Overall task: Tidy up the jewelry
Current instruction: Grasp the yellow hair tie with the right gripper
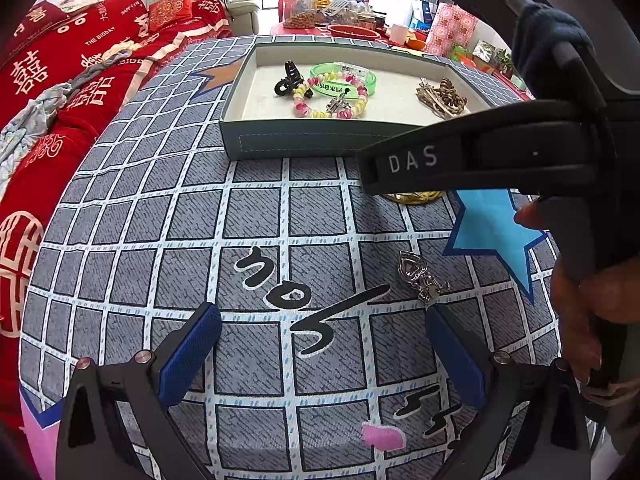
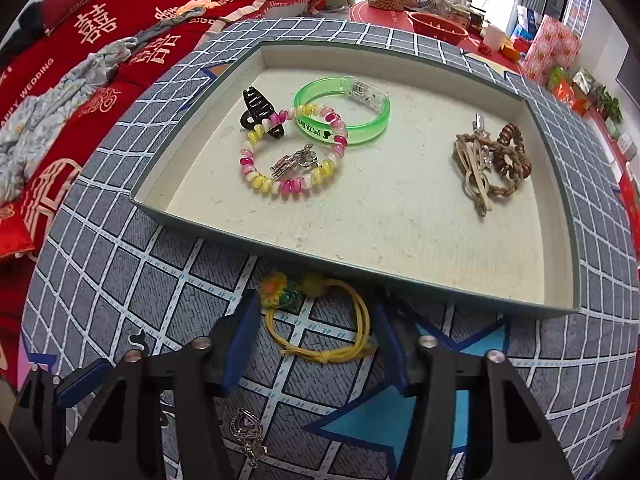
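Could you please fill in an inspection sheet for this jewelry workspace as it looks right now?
Surface: grid-patterned cloth with star prints.
Job's things: tray holds a black hair clip, green bangle, beaded bracelet around a silver charm, and brown hair ties. Outside it: yellow hair tie by the tray's near wall, heart pendant nearer the camera.
Clutter: nothing seen on the cloth.
Grippers: right gripper straddles the yellow hair tie; fingers beside the loop, grip not confirmed. Left gripper open, empty.
Cables: nothing seen.
Surroundings: red bedding on one side, crowded table behind.
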Demonstrator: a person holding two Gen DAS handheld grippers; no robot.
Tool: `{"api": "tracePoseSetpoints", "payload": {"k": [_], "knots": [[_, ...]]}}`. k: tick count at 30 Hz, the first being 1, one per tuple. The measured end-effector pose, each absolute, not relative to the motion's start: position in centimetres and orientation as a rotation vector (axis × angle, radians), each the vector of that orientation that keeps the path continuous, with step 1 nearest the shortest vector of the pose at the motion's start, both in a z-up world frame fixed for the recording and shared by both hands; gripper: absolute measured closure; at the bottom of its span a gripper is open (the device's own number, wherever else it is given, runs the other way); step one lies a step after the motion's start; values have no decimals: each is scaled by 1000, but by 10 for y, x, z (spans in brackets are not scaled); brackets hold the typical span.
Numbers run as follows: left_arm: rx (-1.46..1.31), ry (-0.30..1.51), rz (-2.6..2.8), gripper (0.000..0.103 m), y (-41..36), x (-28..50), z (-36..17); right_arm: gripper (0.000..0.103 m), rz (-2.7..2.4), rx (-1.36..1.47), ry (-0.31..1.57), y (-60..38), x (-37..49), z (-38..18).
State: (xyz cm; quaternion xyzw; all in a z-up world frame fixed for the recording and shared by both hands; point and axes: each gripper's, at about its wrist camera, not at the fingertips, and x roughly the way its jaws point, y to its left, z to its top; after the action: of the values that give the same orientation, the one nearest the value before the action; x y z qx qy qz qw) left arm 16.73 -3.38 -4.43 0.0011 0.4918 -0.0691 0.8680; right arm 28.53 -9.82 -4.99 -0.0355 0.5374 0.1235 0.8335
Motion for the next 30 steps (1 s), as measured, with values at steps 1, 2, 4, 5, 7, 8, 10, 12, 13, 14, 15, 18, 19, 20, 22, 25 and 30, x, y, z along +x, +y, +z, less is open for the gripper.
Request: {"api": "tracePoseSetpoints", "payload": {"k": [1, 2, 4, 5, 7, 8, 10, 12, 13, 14, 15, 18, 19, 20, 22, 25, 30], "knots": [[4, 1029, -145, 0, -35, 168, -44, 53, 263, -76, 1137, -98, 285, -50], [6, 1029, -146, 0, -35, 169, -45, 58, 262, -73, 1135, -99, 285, -49], [10, 1030, -147, 0, -37, 171, -45, 67, 253, -70, 1130, -100, 285, -49], [14, 1030, -145, 0, -38, 172, -45, 72, 248, -64, 1128, -102, 285, -49], [19, 1028, -144, 0, -40, 173, -45, 84, 238, -58, 1125, -107, 285, -49], [21, 1029, -145, 0, -41, 175, -45, 90, 230, -51, 1125, -110, 285, -49], [27, 1027, -147, 0, -42, 177, -46, 90, 243, -3, 1131, -117, 287, -49], [38, 1026, -150, 0, -45, 179, -46, 90, 244, 28, 1137, -124, 287, -50], [43, 1025, -153, 0, -46, 179, -46, 90, 241, 32, 1137, -127, 287, -50], [48, 1023, -157, 0, -47, 179, -46, 90, 238, 35, 1137, -129, 286, -50], [62, 1014, -157, 0, -49, 178, -46, 90, 237, 38, 1136, -131, 284, -50], [84, 1007, -178, 9, -56, 179, -44, 90, 243, 62, 1134, -138, 282, -50], [101, 1002, -180, 17, -58, 178, -44, 90, 245, 73, 1134, -140, 282, -51], [113, 996, -184, 21, -60, 178, -43, 90, 246, 86, 1134, -142, 281, -51], [124, 997, -206, 27, -64, 178, -42, 90, 247, 105, 1135, -145, 282, -51], [132, 999, -221, 29, -67, 178, -41, 90, 245, 125, 1136, -150, 281, -52], [118, 1009, -240, 29, -66, 186, -40, 90, 238, 157, 1128, -162, 274, -50]]}}
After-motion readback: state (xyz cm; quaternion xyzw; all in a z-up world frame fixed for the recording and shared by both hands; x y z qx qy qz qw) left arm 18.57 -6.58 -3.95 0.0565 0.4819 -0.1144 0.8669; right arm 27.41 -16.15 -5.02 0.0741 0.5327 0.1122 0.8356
